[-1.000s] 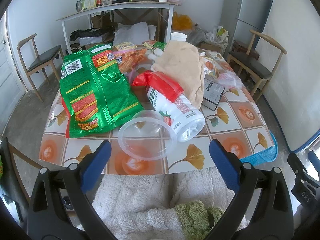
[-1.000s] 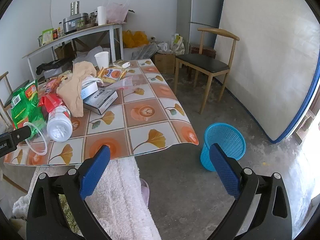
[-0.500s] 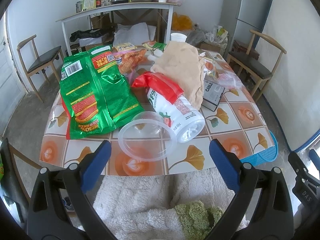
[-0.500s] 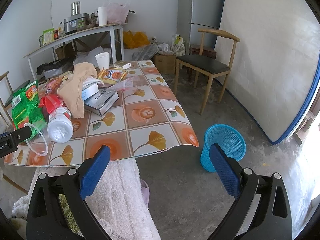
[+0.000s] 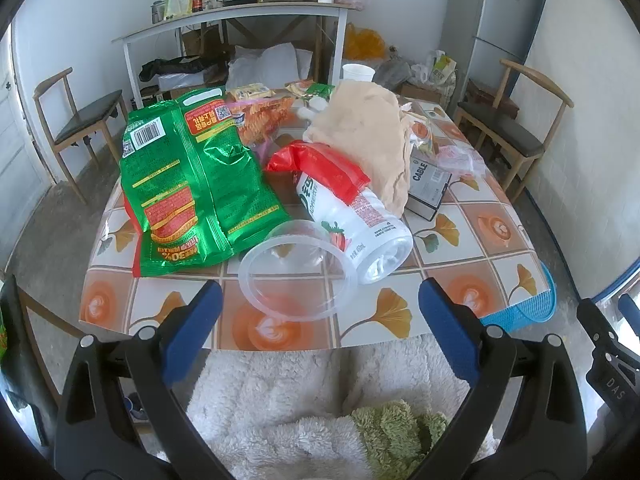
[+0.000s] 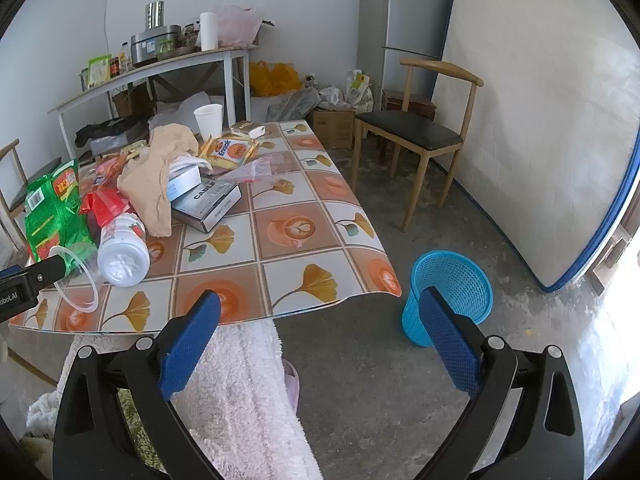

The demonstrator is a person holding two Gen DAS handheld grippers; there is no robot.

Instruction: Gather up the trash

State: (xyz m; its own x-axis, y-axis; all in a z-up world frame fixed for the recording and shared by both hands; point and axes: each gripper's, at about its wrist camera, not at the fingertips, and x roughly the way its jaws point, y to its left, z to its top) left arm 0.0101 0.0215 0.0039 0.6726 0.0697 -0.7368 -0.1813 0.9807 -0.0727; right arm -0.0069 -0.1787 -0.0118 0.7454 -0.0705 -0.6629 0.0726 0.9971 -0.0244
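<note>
Trash litters the tiled table [image 5: 460,248]: a green snack bag [image 5: 188,184], a clear plastic cup [image 5: 298,270] on its side, a white bottle [image 5: 360,224] with a torn red label, a beige paper bag [image 5: 364,136] and a grey "CABLE" box [image 5: 428,184]. My left gripper [image 5: 320,334] stands open just short of the table's near edge, facing the clear cup. Off the table's right corner my right gripper [image 6: 320,340] is open over the floor, with the blue mesh bin [image 6: 452,292] beyond its right finger.
Wooden chairs stand at the left [image 5: 80,116] and right [image 6: 416,136]. A white side table [image 5: 240,20] with kitchenware lines the back wall, beside a fridge [image 6: 404,20]. A person's fluffy white robe [image 5: 304,400] fills the foreground. A paper cup [image 6: 209,120] and snack packets [image 6: 230,152] lie at the table's far end.
Both views have shifted only slightly; the table has drifted a little in frame. Both grippers stay open and nothing on the table has moved.
</note>
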